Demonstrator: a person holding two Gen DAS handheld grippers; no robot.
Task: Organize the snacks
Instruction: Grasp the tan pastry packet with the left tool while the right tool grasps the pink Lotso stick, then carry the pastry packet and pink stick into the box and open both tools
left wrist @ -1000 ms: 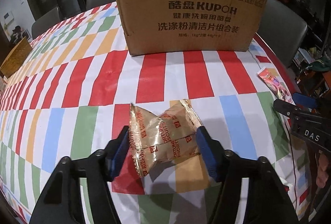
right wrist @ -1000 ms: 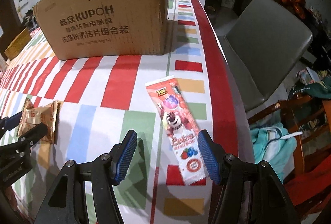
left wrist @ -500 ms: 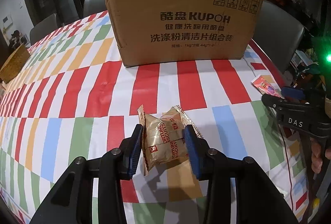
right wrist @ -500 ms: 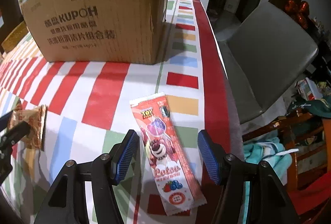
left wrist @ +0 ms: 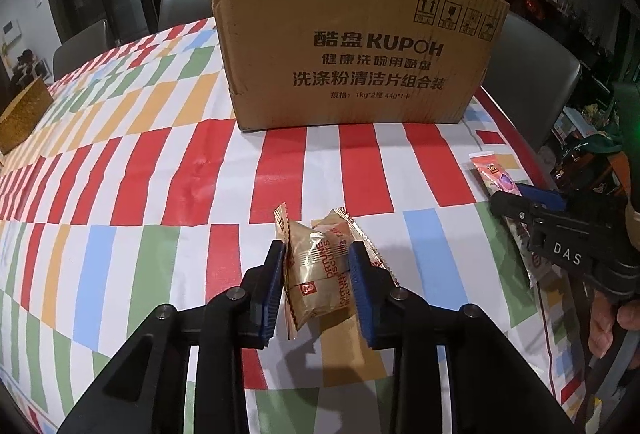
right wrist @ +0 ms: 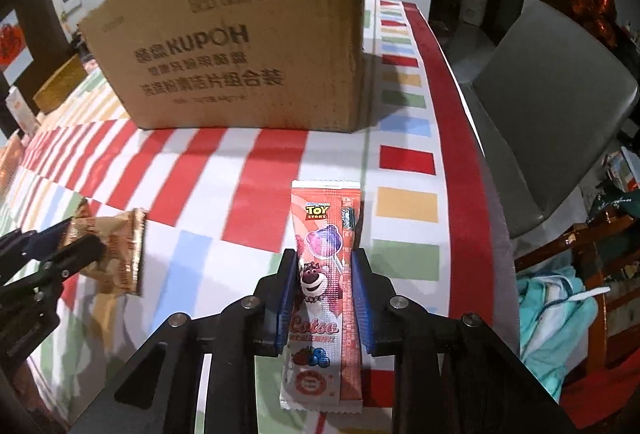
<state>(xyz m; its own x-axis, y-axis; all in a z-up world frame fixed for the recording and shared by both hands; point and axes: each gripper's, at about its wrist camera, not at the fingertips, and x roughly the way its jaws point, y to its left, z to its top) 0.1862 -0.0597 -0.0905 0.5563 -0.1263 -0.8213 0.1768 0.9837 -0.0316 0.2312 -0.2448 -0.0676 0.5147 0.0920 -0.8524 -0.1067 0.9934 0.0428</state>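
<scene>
Left claw just closed, now clamping biscuit pack on table. Right claw just closed too, pinching lollipop pack near table edge. Both snacks gripped, not yet lifted; box beyond, likely destination.

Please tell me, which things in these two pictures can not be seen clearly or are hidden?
- Inside of the box: hidden in both views by its front wall.
- Lower part of the lollipop pack, left view: covered by the right gripper.
- Gold packet, right view: blurred, partly behind the left gripper.
- Things at the table's far left edge, right view: cut off, blurred.
- Small print on the box: blurred in the right view.
</scene>
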